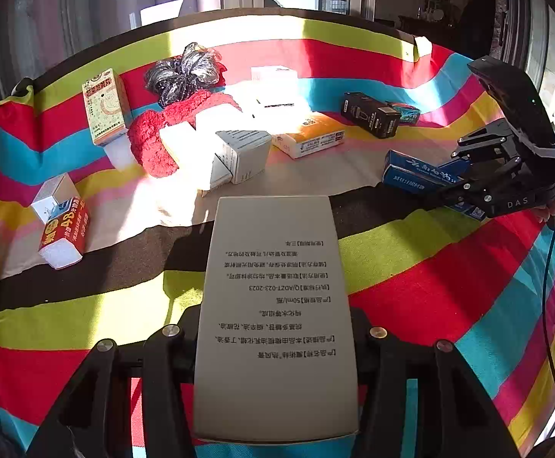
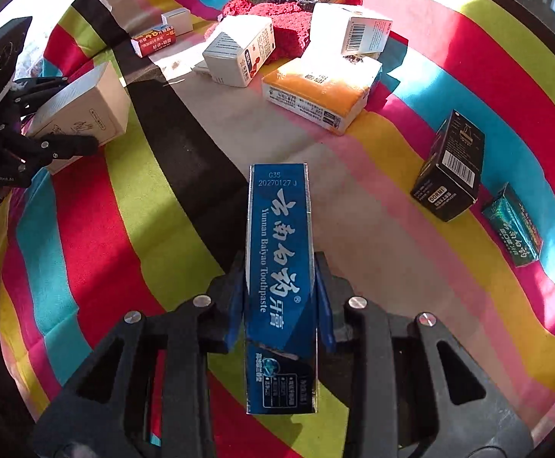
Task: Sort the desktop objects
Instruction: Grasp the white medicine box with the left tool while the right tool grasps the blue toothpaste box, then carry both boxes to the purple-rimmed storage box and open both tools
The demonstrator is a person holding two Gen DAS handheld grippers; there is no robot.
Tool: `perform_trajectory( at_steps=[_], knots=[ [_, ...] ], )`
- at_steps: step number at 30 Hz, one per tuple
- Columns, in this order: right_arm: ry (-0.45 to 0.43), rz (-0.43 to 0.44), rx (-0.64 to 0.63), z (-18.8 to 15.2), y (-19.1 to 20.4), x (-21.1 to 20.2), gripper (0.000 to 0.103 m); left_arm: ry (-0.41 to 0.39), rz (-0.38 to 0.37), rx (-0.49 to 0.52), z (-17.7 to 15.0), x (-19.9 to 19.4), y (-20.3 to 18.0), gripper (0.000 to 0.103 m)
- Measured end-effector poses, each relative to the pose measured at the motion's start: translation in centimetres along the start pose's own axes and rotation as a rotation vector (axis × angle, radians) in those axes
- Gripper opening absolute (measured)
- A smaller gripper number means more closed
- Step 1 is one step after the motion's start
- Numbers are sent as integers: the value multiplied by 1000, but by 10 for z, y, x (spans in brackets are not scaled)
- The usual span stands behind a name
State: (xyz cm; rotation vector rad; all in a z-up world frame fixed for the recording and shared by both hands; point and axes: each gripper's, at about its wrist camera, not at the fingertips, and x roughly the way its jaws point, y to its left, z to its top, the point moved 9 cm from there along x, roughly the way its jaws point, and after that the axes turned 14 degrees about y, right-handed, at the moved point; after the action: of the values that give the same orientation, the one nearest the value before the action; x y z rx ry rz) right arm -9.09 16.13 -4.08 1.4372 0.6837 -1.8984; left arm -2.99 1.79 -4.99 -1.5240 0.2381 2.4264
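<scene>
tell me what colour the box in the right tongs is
Blue toothpaste box with white lettering, darker at its near end; clearest in the right wrist view.

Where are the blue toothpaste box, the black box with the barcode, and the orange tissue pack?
blue toothpaste box (image 2: 279,267): right wrist view, top printed face.
black box (image 2: 451,170): right wrist view, barcode side.
orange tissue pack (image 2: 317,91): right wrist view, orange top.

Both grippers clamped (loaded)

beige box held in left gripper | blue toothpaste box held in right gripper
</scene>
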Motion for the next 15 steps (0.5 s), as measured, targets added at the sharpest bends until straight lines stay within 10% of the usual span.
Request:
perform_trajectory(
  at_steps=[5, 15],
  knots=[
    [-55, 55, 267, -29, 22, -15, 36, 2, 15, -44, -19, -12, 4, 52],
    [-130, 126, 407, -43, 134, -42, 36, 21, -20, -156, -105, -53, 11, 52]
  ],
)
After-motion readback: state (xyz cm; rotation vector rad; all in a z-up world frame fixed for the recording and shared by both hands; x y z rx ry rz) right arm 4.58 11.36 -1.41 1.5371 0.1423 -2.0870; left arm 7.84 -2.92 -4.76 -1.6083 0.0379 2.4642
